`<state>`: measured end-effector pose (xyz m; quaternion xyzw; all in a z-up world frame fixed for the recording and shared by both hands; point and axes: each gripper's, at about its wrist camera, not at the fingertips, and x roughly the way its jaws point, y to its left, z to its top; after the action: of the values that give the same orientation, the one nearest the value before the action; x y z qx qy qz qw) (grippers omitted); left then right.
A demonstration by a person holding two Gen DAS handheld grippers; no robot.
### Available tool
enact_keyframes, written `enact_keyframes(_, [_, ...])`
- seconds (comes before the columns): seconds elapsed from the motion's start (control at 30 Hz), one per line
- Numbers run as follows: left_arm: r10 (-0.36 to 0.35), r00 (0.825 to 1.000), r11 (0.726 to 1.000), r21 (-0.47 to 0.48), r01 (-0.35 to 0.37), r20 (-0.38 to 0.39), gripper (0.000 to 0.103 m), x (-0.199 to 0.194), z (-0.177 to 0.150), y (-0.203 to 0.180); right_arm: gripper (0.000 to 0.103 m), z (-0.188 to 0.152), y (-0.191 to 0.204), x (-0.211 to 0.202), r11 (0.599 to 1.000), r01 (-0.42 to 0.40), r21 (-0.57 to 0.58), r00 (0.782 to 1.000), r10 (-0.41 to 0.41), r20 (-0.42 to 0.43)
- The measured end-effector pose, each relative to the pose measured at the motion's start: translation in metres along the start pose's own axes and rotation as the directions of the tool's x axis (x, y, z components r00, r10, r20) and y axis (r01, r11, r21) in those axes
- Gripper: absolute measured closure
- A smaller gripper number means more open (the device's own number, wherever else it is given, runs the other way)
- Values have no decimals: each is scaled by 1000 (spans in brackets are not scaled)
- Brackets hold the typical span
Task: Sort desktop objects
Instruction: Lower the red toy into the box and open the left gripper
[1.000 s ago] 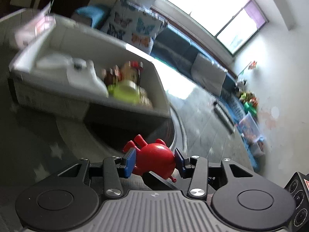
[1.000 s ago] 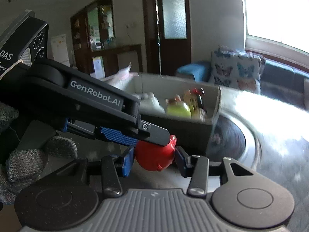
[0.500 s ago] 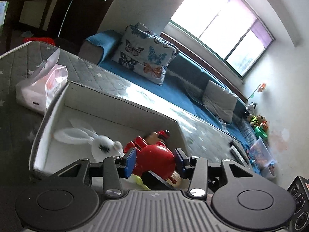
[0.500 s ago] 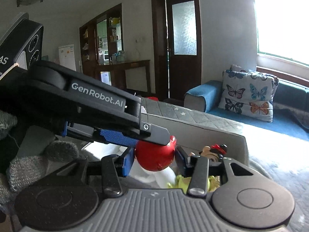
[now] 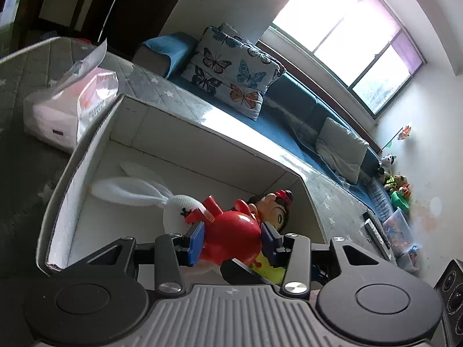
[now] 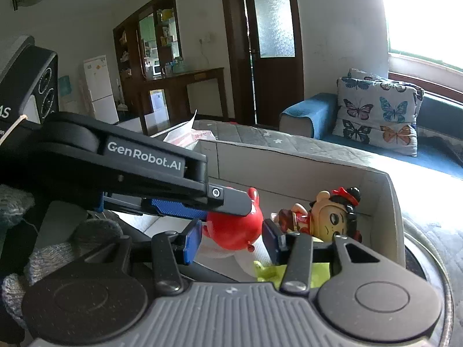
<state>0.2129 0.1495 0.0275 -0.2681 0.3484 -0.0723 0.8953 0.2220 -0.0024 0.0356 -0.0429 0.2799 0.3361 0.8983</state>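
A round red toy figure [image 5: 231, 238] sits between the blue pads of my left gripper [image 5: 233, 240], which is shut on it and holds it over the open white box [image 5: 185, 121]. In the right wrist view the same red toy [image 6: 234, 230] shows between the pads of my right gripper [image 6: 231, 240]; there is a gap at its right pad, and the left gripper's finger [image 6: 173, 185] crosses above it. Inside the box lie a white knitted rabbit [image 5: 136, 190], a doll with a red bow [image 6: 335, 214] and a yellow-green toy [image 6: 292, 271].
A pink and white tissue pack [image 5: 72, 107] lies on the grey starred cloth beside the box's far left corner. A blue sofa with a butterfly cushion [image 5: 231, 69] runs behind the table. A round dark rim [image 6: 428, 248] sits right of the box.
Both grippers rose and moved forward from below the box's side to above its open top, carrying the red toy. The box's inside now shows from above.
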Motion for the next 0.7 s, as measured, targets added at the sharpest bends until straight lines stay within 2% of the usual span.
enact_keyframes(0.5, [1,1000,996,85,1,-28,59,-13,-15,-9,56,-13,3,-17,1000,-4,5,1000,4,7])
enact_keyframes(0.7, [9,999,997,83,-6,-38,59,-13,-14,-10,56,-13,1,-22,1000,1,16,1000,-1,12])
